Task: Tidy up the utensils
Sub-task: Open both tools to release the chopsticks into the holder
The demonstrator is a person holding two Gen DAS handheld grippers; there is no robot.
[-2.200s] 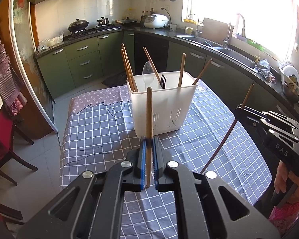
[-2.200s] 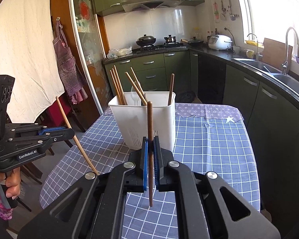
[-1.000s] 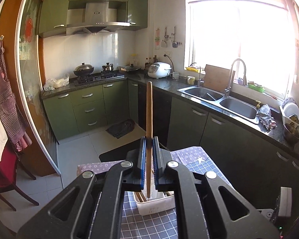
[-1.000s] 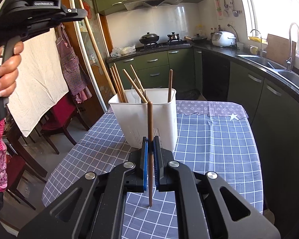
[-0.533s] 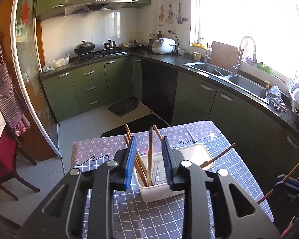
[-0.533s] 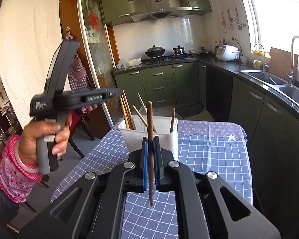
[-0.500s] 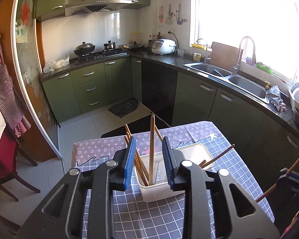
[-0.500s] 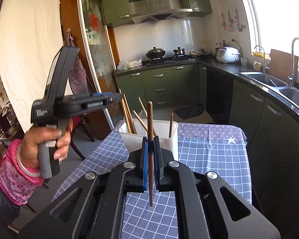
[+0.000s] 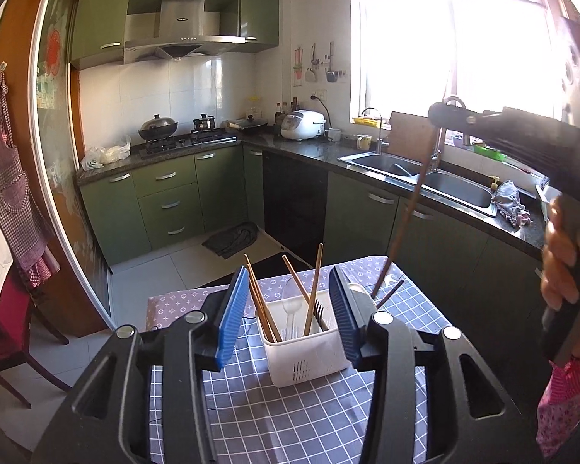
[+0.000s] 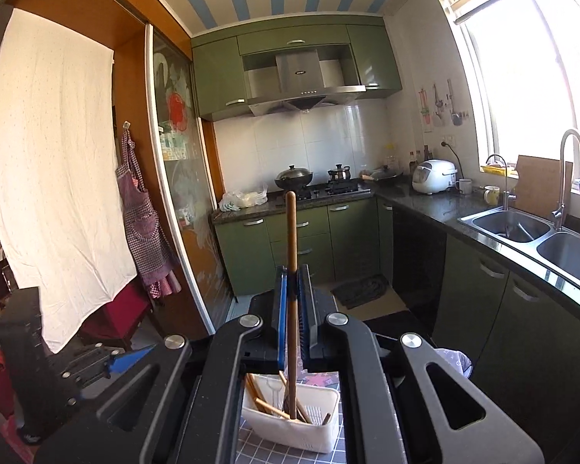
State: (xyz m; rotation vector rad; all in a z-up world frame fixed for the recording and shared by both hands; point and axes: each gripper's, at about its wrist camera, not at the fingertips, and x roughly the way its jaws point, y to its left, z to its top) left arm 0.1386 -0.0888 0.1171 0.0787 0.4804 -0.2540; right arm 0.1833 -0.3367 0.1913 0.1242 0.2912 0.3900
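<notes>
Chopstick (image 10: 291, 255) clamped upright in your R gripper (image 10: 294, 309), hung over caddy (image 9: 309, 355) for a straight drop. L gripper (image 9: 288, 317) jaws just opened, nothing between; its stick's in caddy.

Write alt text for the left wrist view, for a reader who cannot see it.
The open left gripper, nothing between its blue pads, looks down on a white utensil holder with chopsticks, fork and spoon on a checked tablecloth. At right, the right gripper holds a dark chopstick above it, in a green kitchen.
</notes>
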